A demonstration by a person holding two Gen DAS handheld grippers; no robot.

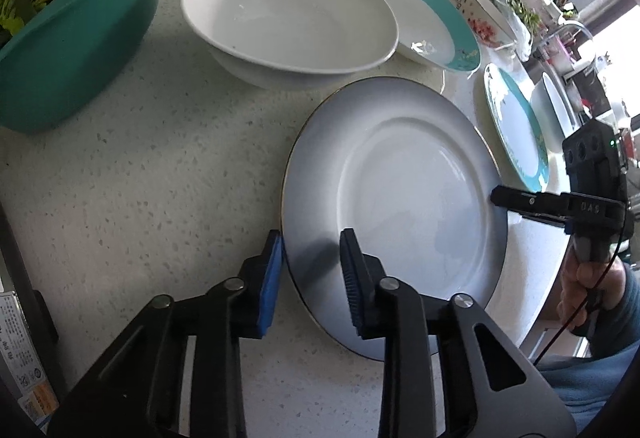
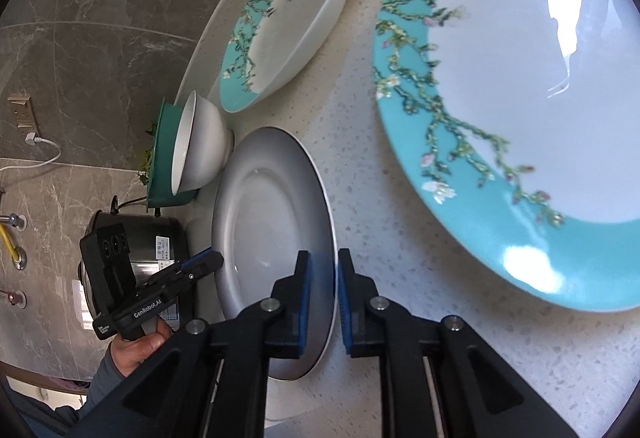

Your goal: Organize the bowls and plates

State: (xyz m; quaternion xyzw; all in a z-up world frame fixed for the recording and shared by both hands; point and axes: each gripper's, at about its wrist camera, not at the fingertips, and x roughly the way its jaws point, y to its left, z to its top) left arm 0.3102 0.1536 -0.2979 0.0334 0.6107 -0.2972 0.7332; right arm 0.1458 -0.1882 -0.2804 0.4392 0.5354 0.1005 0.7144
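A grey-white plate with a thin gold rim (image 1: 400, 197) lies on the speckled counter; it also shows in the right wrist view (image 2: 272, 222). My left gripper (image 1: 312, 262) is open, its jaws straddling the plate's near-left rim. My right gripper (image 2: 325, 286) has its jaws on either side of the plate's opposite rim, with a narrow gap still showing; it appears in the left wrist view (image 1: 516, 203). A white bowl (image 1: 288, 17), a teal floral deep plate (image 1: 436, 17) and a teal floral flat plate (image 2: 520, 109) lie nearby.
A teal basin of greens (image 1: 68, 17) stands at the far left. A small flowered bowl (image 1: 484, 17) and bagged greens are at the back. A metal cooker (image 2: 160, 242) stands beside the counter. The counter edge curves on the right.
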